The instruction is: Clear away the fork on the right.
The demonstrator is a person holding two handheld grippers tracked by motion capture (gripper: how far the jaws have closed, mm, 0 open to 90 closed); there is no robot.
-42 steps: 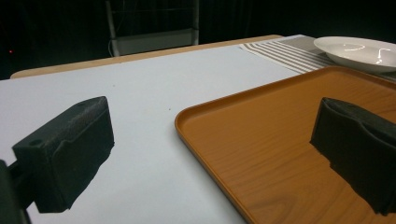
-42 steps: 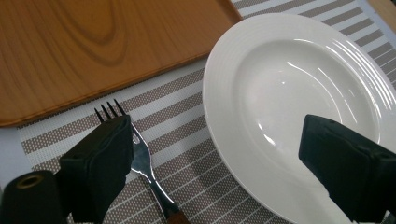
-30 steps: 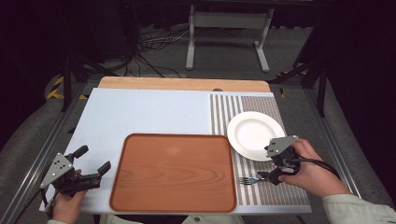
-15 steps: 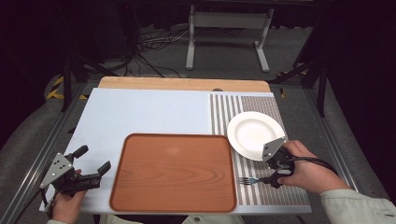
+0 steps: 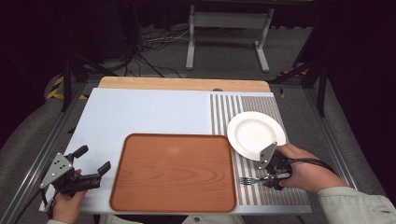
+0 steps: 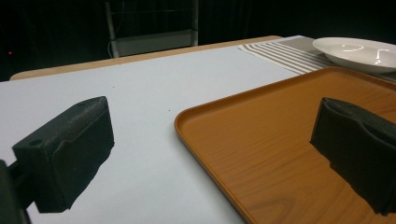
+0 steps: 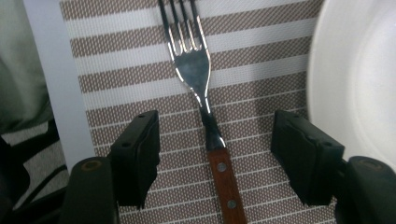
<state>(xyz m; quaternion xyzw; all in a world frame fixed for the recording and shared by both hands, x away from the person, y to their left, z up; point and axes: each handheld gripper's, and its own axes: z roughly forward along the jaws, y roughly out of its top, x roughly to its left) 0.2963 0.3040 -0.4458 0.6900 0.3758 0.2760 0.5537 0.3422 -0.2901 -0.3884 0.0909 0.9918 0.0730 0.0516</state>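
1. Since the earlier high view, the right gripper (image 5: 272,178) has sunk from beside the round white ceramic plate (image 5: 254,133) towards the striped grey-and-white woven placemat (image 5: 233,109); its jaws have just been closing.
2. Right gripper, state: jaws apart, straddling the neck of the wood-handled steel fork (image 7: 205,112) without touching it. Judged purpose: lined up along the handle so the pads can close across its narrow width.
3. Fork, location: flat on the placemat, just beside the plate rim, near the table's front edge, right of the rectangular brown wood-grain tray (image 5: 175,170).
4. Fork, appearance: four polished tines, reflective tapering neck, reddish-brown wooden handle fixed with two metal rivets.
5. Left gripper (image 5: 91,163), state: jaws wide apart, nothing between them, parked low over the pale blue tabletop (image 5: 140,112) at the tray's left edge; judged idle, clear of the work.
6. Tray: bare, likely the destination.
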